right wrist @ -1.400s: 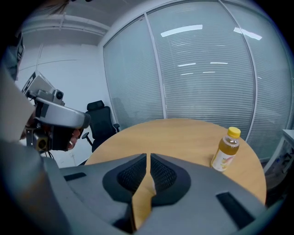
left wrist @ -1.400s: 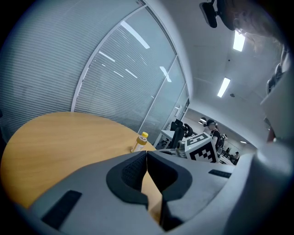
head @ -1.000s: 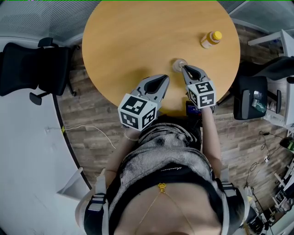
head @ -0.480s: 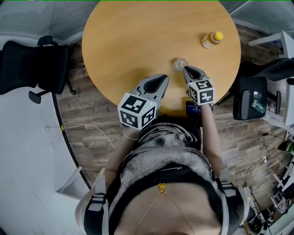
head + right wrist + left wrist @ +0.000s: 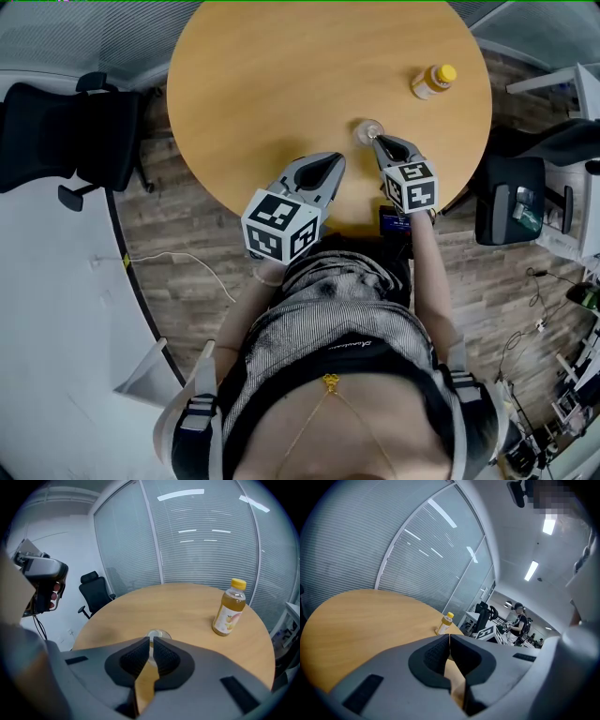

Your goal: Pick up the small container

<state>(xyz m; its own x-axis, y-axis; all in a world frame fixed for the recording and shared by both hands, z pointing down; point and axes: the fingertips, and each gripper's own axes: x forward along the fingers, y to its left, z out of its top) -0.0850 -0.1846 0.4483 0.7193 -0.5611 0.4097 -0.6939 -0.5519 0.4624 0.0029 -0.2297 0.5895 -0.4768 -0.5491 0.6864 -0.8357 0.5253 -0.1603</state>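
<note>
A small clear round container (image 5: 367, 129) (image 5: 158, 634) is at the near right part of the round wooden table (image 5: 281, 75). My right gripper (image 5: 374, 140) (image 5: 151, 641) points down at it and is shut on its near rim, the thin wall pinched between the pads. I cannot tell whether its base touches the table. My left gripper (image 5: 330, 165) (image 5: 449, 637) hovers over the table's near edge, to the left of the right one. It is shut, with nothing in it.
A yellow-capped juice bottle (image 5: 431, 81) (image 5: 229, 607) (image 5: 444, 623) stands upright at the table's right side, beyond the container. A black office chair (image 5: 66, 141) sits left of the table and another chair (image 5: 511, 197) to the right. A cable lies on the wooden floor.
My right gripper has sunk slightly toward the table, still shut on the container's rim. The left gripper and the bottle have not moved.
</note>
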